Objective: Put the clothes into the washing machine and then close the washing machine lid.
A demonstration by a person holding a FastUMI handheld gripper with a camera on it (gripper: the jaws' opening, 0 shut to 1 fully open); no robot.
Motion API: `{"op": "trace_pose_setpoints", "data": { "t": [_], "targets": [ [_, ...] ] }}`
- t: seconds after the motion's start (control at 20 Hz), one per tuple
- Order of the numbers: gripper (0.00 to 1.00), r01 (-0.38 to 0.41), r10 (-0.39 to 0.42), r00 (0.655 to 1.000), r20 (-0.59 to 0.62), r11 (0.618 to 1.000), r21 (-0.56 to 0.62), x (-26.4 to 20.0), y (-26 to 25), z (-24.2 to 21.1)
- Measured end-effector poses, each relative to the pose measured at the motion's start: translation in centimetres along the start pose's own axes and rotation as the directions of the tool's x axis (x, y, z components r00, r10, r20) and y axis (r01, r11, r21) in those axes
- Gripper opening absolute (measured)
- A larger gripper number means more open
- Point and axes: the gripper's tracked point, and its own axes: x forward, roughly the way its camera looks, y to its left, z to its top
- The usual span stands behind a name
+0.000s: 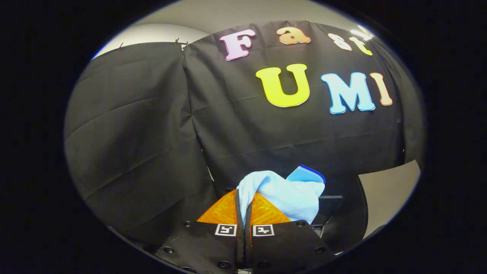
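Cloth carried aloft, clamped in closed jaws.

One gripper (243, 207), two orange fingers (222, 211) pressed together on one light blue cloth (289, 194), bunched and draped over the right fingertip, raised against the black booth wall (152, 133). Judged as early transport: garment picked up, not yet dropped into the washing machine; loading and lid closing left. Dark curved object (348, 220) beyond the fingers, identity unclear.

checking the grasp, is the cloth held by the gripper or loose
Held: the gripper has both orange fingers shut on the light blue cloth, which drapes over them.
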Motion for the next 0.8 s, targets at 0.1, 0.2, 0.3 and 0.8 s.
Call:
{"op": "trace_pose_setpoints", "data": {
  "t": [0.1,0.2,0.3,0.8],
  "targets": [
    [0.02,-0.009,0.009,1.000,-0.013,1.000,-0.009,0.6,0.6,-0.7],
    [0.02,-0.015,0.014,0.999,-0.030,1.000,-0.013,1.2,1.1,-1.4],
    [0.02,-0.015,0.014,0.999,-0.045,1.000,-0.021,1.9,1.3,-2.2],
    [0.02,0.012,-0.019,0.990,-0.142,0.999,-0.048,5.5,0.3,-8.1]
  ]
}}
